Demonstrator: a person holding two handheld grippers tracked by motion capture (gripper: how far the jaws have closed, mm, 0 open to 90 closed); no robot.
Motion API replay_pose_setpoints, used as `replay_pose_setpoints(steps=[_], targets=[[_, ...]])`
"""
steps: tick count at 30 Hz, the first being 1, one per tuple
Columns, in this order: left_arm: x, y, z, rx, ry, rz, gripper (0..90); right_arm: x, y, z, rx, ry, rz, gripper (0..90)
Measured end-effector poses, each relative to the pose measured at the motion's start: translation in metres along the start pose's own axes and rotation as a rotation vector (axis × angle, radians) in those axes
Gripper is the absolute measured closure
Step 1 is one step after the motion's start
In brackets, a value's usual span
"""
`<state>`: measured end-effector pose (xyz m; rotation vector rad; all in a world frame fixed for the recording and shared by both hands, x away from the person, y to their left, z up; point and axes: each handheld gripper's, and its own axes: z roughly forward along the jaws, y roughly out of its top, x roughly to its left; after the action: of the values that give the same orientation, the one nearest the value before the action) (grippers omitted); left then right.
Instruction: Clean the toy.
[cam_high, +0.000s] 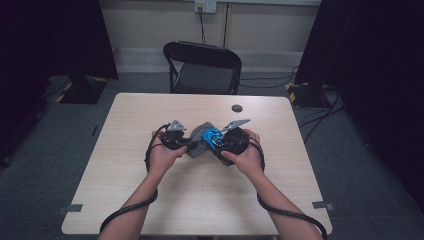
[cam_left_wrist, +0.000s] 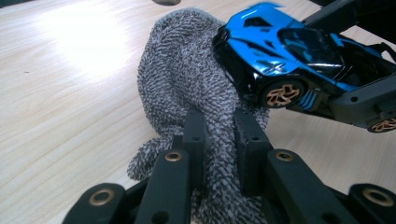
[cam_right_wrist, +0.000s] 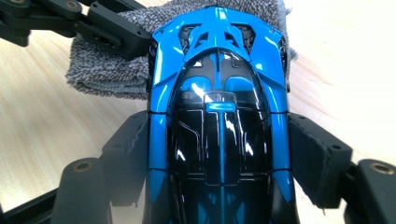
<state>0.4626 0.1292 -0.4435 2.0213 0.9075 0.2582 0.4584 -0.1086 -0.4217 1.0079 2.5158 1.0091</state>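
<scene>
Left tool (cam_left_wrist: 219, 135) pinches cloth (cam_left_wrist: 187, 79) against car (cam_left_wrist: 289, 56).

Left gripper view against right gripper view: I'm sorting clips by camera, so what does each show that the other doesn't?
The left gripper view alone shows the toy car from its side, with bronze wheels, and the left gripper with its jaws pinched shut on the grey cloth. The right gripper view alone shows the car's roof from above and the right gripper with its jaws clamped on the car's two flanks. Both show the blue and black car against the cloth, above the light wooden table.
</scene>
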Motion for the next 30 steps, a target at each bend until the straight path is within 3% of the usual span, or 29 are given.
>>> replay_pose_setpoints(steps=[11,18,30], targets=[[-0.001,-0.003,0.000,-0.007,-0.021,-0.012,77.3,0.000,0.001,0.002,0.008,0.005,0.000,28.4],[-0.009,-0.007,0.005,0.012,-0.037,0.015,77.3,0.002,0.001,0.004,0.008,-0.001,0.002,28.4],[-0.029,-0.013,0.013,0.019,-0.105,0.051,77.3,0.001,0.005,0.007,0.005,0.004,0.017,28.4]])
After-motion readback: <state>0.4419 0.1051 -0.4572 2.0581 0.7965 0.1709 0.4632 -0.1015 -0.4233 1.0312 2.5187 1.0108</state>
